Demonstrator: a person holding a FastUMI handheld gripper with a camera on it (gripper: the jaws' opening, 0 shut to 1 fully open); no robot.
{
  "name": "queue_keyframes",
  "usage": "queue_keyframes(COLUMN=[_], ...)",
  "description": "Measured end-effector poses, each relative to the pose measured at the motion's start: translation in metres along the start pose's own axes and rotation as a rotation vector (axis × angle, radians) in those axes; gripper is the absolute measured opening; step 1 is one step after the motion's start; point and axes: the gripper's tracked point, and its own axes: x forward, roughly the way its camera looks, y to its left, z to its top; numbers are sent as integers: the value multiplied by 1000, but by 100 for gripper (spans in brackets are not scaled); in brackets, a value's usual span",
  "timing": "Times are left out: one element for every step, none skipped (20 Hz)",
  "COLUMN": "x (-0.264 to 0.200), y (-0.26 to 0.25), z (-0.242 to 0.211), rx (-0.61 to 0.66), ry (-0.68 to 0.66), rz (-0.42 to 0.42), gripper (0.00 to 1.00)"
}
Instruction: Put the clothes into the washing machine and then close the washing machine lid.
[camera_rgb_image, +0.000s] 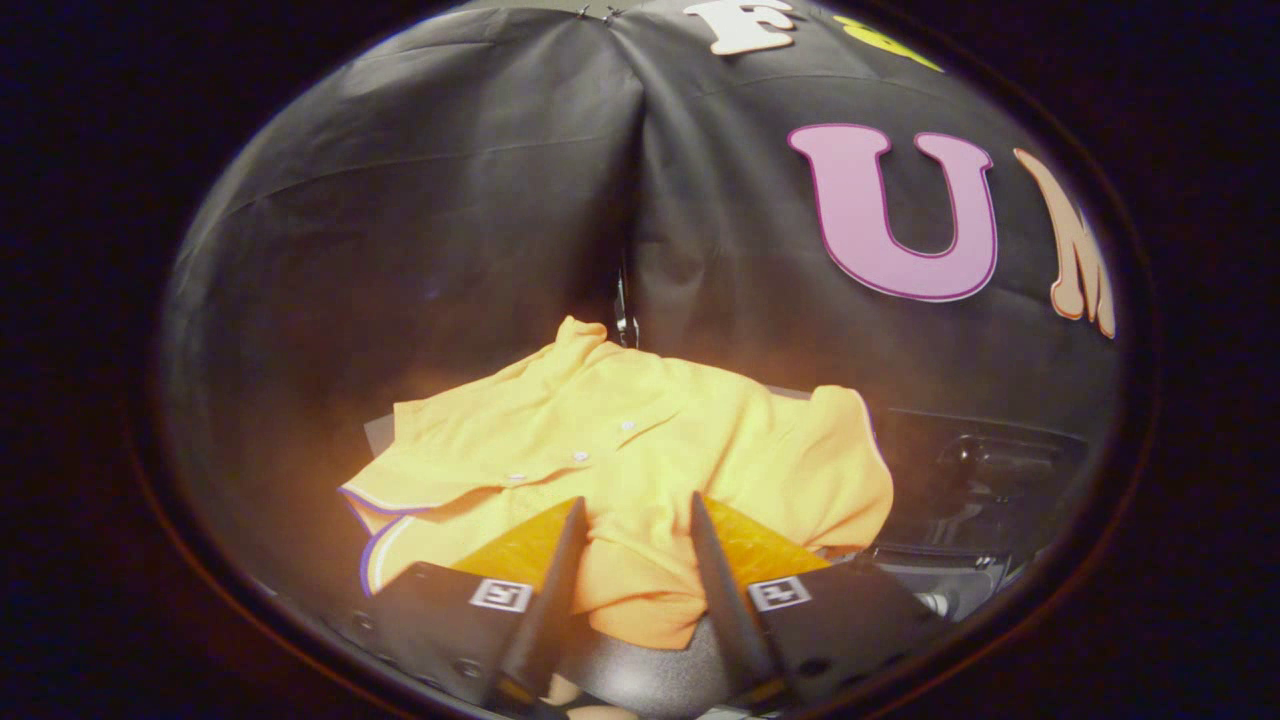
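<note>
A yellow-orange shirt (640, 440) with white buttons and purple-trimmed sleeves lies spread over a grey surface just ahead of me. My gripper (638, 515) is at its near hem. A fold of the fabric fills the narrow gap between the two fingers (560, 580) and hangs back over the gripper's body. Both fingers press on the cloth. To the right of the shirt, the dark washing machine (985, 480) shows an open, shadowed hollow with a glossy rim.
The booth's black cloth wall (450, 220) rises close behind the shirt, with a seam and a small metal clip (625, 315) at its middle. A pale, round part (935, 603) sits by the machine's near rim.
</note>
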Motion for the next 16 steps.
queue_keyframes(x=[1, 1, 0, 0, -2, -3, -5, -8, -13, -17, -22, -28, -34, -42, -49, -59], y=[-1, -1, -1, -1, -1, -3, -6, -10, -15, -22, -31, -42, -57, -73, -89, -108], z=[0, 0, -1, 0, 1, 3, 5, 9, 14, 20, 24, 28, 30, 32, 34, 37], rx=[18, 38, 56, 69, 74, 75, 76, 74, 71, 66, 61, 59, 61, 64, 62, 61], ry=[-2, 1, 3, 0, -9, -21, -35, -48, -65, -85, -101, -112, -119, -127, -136, -145], rz=[-2, -7, -9, -9, -6, -4, -10, -18, -29, -41, -58, -84, -114, -149, -191, -235], gripper=[36, 30, 19, 19, 19, 19, 19, 19, 19, 18, 19, 18, 19, 18, 18, 18])
